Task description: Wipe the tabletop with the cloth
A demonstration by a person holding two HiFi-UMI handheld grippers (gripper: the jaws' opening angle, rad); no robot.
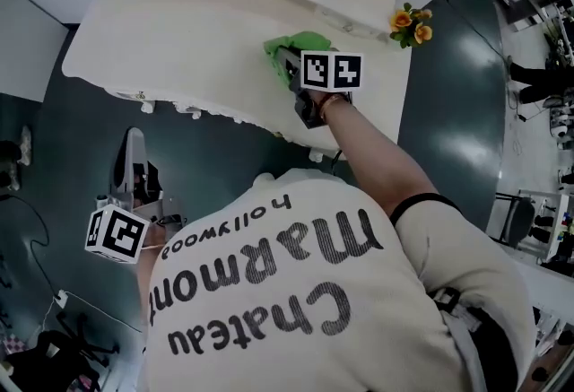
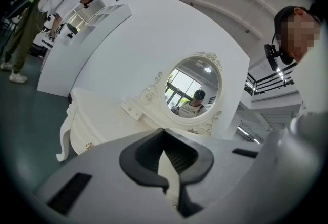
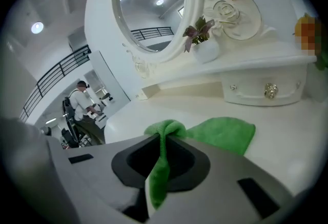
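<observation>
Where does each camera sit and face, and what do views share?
Head view: on the head, facing steeply down at the dressing table; shirt, right arm, left gripper, right gripper show.
Left gripper view: low beside the table, facing up at the mirror; shut empty jaws show.
Right gripper view: over the table, facing the mirror; jaws shut on the cloth.
Shared: both gripper views show the mirror.
</observation>
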